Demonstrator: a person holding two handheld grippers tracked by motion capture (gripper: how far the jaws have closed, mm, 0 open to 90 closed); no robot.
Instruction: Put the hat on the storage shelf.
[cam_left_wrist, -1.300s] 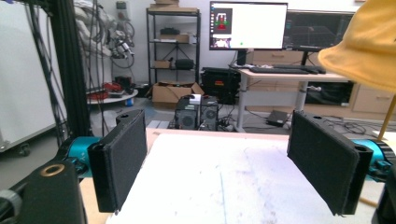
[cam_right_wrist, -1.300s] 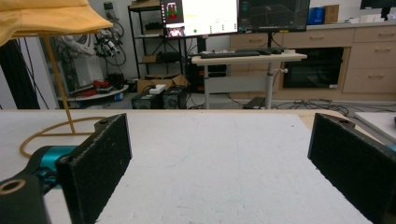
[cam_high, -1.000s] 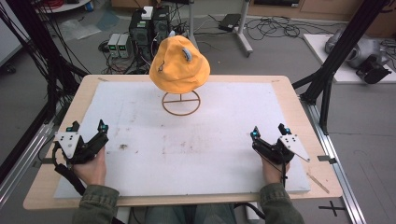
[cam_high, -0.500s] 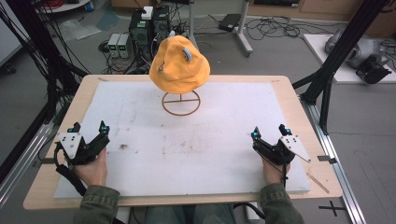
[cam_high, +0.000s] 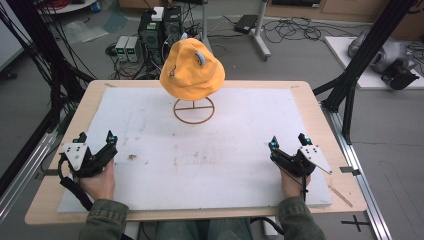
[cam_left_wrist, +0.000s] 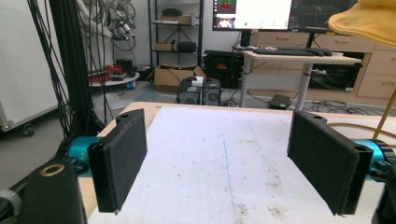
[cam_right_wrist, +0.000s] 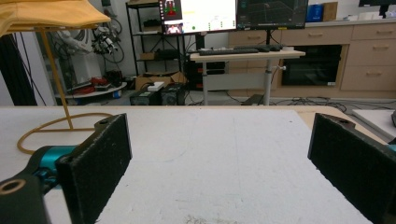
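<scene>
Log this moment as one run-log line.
left gripper: open, empty, near table edge | right gripper: open, empty | yellow fabric hat: on wire stand, untouched | white foam board: bare between grippers

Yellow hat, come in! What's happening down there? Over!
Left gripper open, right gripper open, both empty. Yellow hat on wire stand. Nothing between.

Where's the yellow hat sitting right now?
In the high view the yellow hat sits on its wire stand at the far middle of the white board, ahead of and between the left gripper and right gripper.
</scene>
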